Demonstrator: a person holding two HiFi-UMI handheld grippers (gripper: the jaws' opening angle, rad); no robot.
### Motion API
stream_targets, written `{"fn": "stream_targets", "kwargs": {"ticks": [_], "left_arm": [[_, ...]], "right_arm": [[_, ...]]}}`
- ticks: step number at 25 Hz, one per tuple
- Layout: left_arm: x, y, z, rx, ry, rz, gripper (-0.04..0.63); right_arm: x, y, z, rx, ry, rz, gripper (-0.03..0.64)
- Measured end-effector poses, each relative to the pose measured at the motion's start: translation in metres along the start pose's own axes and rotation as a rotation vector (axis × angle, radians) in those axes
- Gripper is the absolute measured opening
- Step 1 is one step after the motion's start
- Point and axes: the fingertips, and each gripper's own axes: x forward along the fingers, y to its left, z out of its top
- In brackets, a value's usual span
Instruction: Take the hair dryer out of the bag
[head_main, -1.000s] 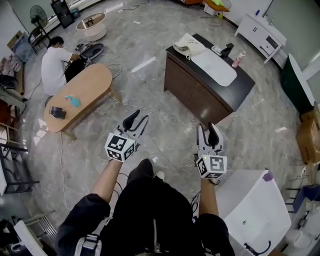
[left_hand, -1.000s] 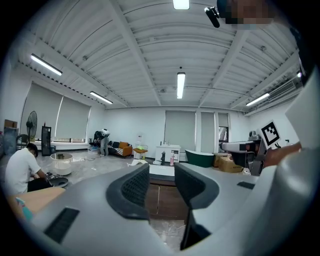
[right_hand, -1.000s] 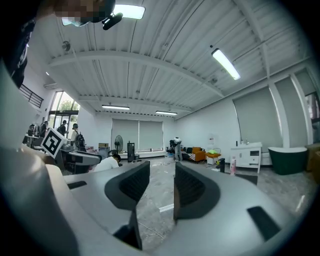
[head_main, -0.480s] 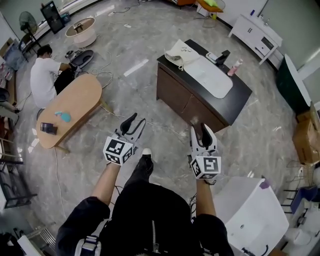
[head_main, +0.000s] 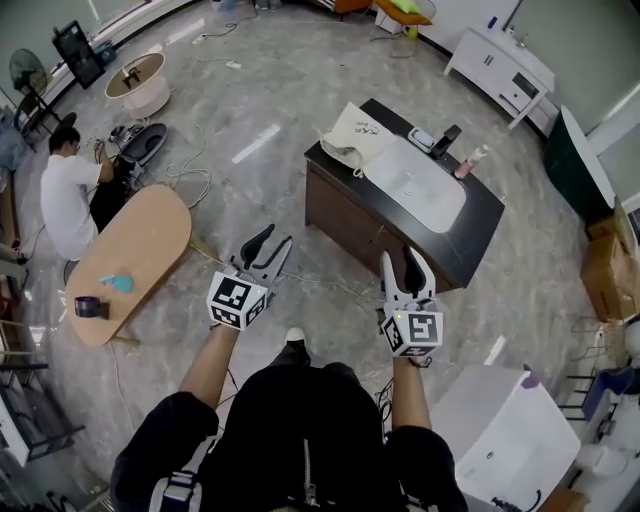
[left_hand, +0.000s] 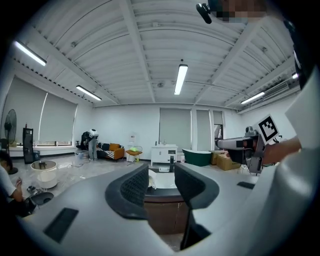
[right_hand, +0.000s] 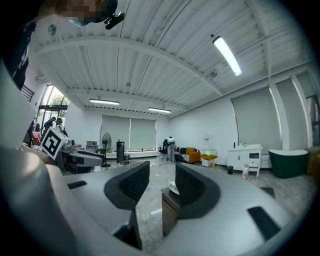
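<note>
A cream cloth bag (head_main: 355, 130) lies on the far left corner of a dark desk (head_main: 478, 232) ahead of me. No hair dryer shows in any view. My left gripper (head_main: 268, 243) and my right gripper (head_main: 405, 259) are held out level in front of my body, short of the desk and apart from the bag. Each stands open with nothing between its fingers. In the left gripper view the bag (left_hand: 151, 178) shows in the gap of the left gripper (left_hand: 162, 181). In the right gripper view the right gripper (right_hand: 162, 184) frames the desk's corner and the bag (right_hand: 173, 188).
On the desk lie a white mat (head_main: 415, 185), a phone stand (head_main: 445, 139) and a pink bottle (head_main: 470, 160). An oval wooden table (head_main: 135, 255) stands left, with a person (head_main: 62, 195) sitting on the floor beside it. A white cabinet (head_main: 500, 430) is at my right.
I have walked towards the desk, so it and the bag stand nearer. Both grippers keep their place before my body, with their jaws unchanged.
</note>
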Motion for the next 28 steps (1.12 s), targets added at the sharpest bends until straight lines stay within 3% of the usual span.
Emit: {"fn": "stream_targets", "kwargs": {"ticks": [12, 23, 25, 28], "left_arm": [[0.091, 0.049, -0.009, -0.038, 0.03, -0.058, 0.176], [0.216, 0.098, -0.008, -0.063, 0.06, -0.032, 0.277], [0.238, 0.11, -0.002, -0.064, 0.061, -0.007, 0.295], [0.264, 0.126, 0.007, -0.072, 0.049, 0.032, 0.323]], "right_arm": [[0.098, -0.029, -0.003, -0.034, 0.042, 0.0, 0.166], [0.24, -0.092, -0.009, -0.032, 0.074, 0.125, 0.228], [0.263, -0.109, 0.001, -0.053, 0.068, 0.13, 0.27], [0.295, -0.135, 0.016, -0.092, 0.032, 0.109, 0.416]]}}
